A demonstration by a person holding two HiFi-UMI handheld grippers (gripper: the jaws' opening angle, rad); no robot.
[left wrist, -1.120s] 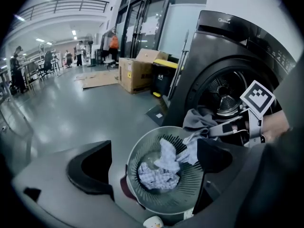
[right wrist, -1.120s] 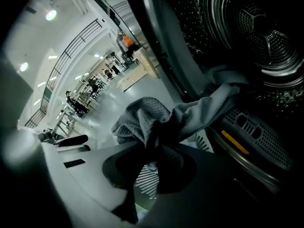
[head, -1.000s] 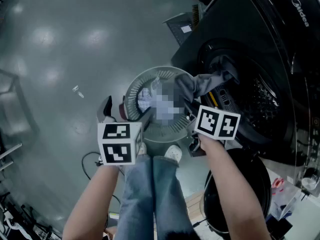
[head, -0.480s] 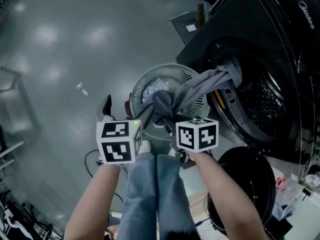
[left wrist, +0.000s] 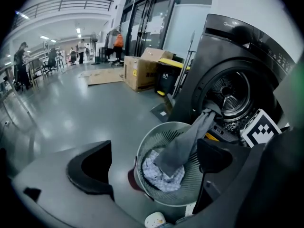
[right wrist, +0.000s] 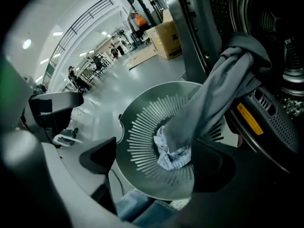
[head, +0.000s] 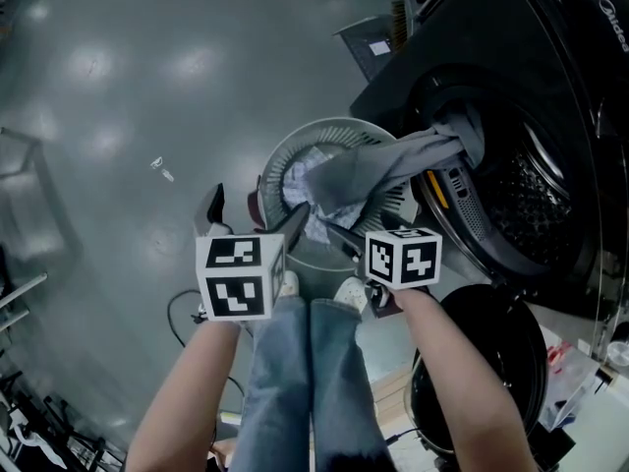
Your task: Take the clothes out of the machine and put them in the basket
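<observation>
A round slatted basket (head: 285, 155) (left wrist: 142, 151) (right wrist: 137, 122) stands on the floor before the black washing machine (head: 511, 77). A grey garment (head: 383, 165) (left wrist: 183, 144) (right wrist: 209, 103) hangs from the drum opening (head: 531, 190) down into the basket, onto a blue-white checked cloth (head: 300, 177) (right wrist: 171, 156). My right gripper (head: 356, 239) (right wrist: 156, 163) has just been opening; its jaws stand apart just above the basket's near rim, and the garment's lower end lies free beyond them. My left gripper (head: 254, 219) (left wrist: 152, 163) hovers open at the basket's left, empty.
The machine's round black door (head: 482, 362) hangs open at the lower right. My jeans legs (head: 305, 382) and shoes stand just behind the basket. A cable (head: 182, 313) lies on the floor at the left. Cardboard boxes (left wrist: 142, 70) stand farther off.
The right gripper carried the grey garment left and down over the basket, then let it go. The garment now droops from the drum into the basket. The left gripper stayed put.
</observation>
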